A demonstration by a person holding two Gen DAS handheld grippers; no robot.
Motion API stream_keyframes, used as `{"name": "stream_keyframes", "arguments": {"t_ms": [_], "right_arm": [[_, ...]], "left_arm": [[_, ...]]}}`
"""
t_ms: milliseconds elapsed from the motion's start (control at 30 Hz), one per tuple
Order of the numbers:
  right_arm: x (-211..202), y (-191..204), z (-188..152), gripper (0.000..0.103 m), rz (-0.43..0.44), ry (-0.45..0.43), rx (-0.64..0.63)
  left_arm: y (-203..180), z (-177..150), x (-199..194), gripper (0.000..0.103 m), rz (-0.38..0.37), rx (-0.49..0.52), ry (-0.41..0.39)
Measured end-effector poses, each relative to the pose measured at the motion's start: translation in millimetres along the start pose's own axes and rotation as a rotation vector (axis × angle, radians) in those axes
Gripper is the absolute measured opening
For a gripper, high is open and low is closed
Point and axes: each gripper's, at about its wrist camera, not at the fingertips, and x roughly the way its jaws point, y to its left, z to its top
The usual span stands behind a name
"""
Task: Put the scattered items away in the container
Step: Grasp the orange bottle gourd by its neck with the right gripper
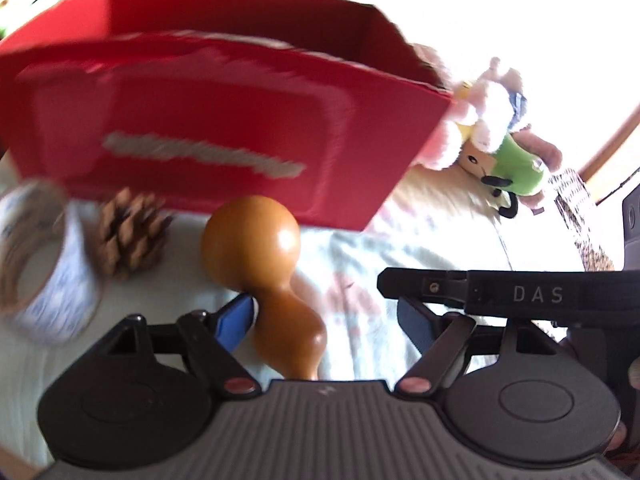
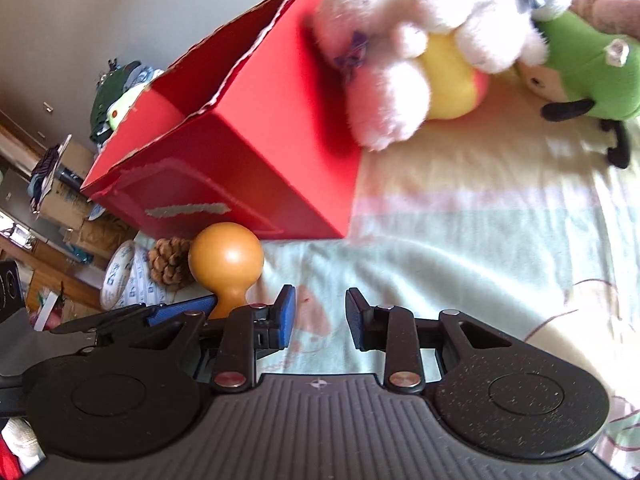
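Observation:
A red cardboard box (image 1: 200,120) stands open-topped on the bed, also in the right wrist view (image 2: 260,152). In front of it lie an orange-brown gourd (image 1: 256,236), a pine cone (image 1: 128,232) and a roll of tape (image 1: 44,264). My left gripper (image 1: 324,308) is open around the gourd's narrow end, which lies against the left blue pad, well apart from the other pad. My right gripper (image 2: 320,316) is open just right of the gourd (image 2: 226,256), over bare sheet, with nothing between its fingers.
A pink-white plush (image 2: 400,60) leans on the box's right side, a green plush (image 2: 592,68) beside it. The pale bed sheet (image 2: 460,240) spreads to the right. Cardboard boxes and clutter (image 2: 60,204) sit beyond the bed's left edge.

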Motion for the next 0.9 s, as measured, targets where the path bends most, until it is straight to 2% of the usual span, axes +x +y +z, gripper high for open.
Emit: {"name": "stream_keyframes", "arguments": {"t_ms": [133, 300, 400, 533, 633, 733, 900], "right_arm": [[-6.8, -9.3, 3.3, 0.032, 0.009, -0.017, 0.028], [-6.8, -6.4, 6.1, 0.028, 0.072, -0.009, 0.005], [1.7, 2.5, 7.5, 0.027, 0.148, 0.034, -0.016], [16.1, 11.6, 9.5, 0.026, 0.247, 0.093, -0.004], [25.9, 21.0, 10.6, 0.026, 0.263, 0.132, -0.034], [34.6, 28.4, 9.0, 0.026, 0.266, 0.172, -0.054], [48.9, 33.5, 6.4, 0.027, 0.291, 0.223, -0.021]], "left_arm": [[-8.0, 4.8, 16.4, 0.081, -0.052, 0.03, 0.041], [-14.0, -0.3, 17.3, 0.083, -0.017, 0.096, 0.047], [-1.3, -4.6, 7.4, 0.083, -0.01, 0.058, 0.044], [23.0, -5.9, -5.9, 0.084, -0.02, -0.055, 0.019], [32.5, -8.0, -11.9, 0.084, -0.009, -0.085, 0.023], [28.6, -13.7, -12.2, 0.084, -0.014, -0.07, 0.038], [29.3, -16.6, -12.3, 0.084, 0.011, -0.072, 0.03]]}}
